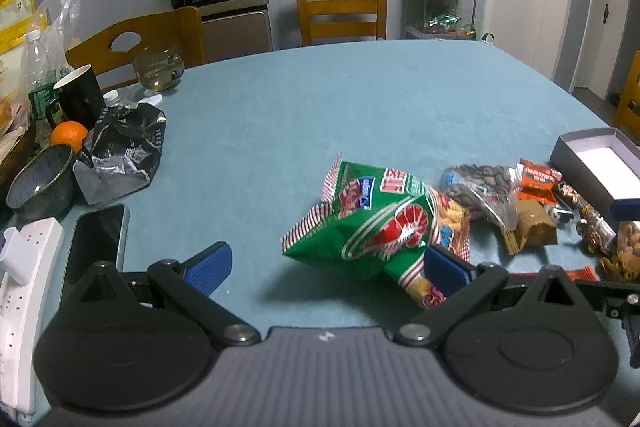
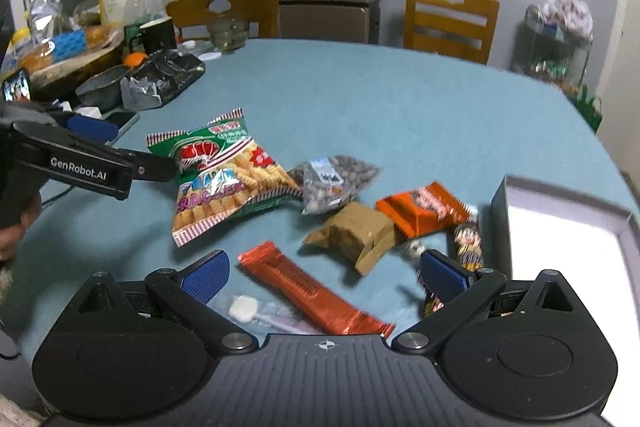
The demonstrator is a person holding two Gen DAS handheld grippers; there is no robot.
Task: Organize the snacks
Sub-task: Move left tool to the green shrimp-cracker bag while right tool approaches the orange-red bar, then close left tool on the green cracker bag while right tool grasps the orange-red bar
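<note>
Holding both tools low over the table, we have the left gripper spread wide, its jaws apart and empty, with the right-hand pad sitting just beside or against the near corner of the green cracker bag; we cannot tell whether it touches. The right gripper is likewise open and holds nothing, hovering above the red foil bar, which lies flat between its fingers. Beyond that sit a crumpled brown packet, an orange wrapper, a clear bag of dark nuts and a small wrapped sweet, all loose on the blue cloth. The open grey box stands at the right edge and looks empty, so we judge that sorting has barely begun and that the box is the likely home for these snacks. The step in hand seems to be choosing a first piece. Next we would need to lower one gripper around a snack, close gently on the slippery wrapper, and carry it over the box wall.
</note>
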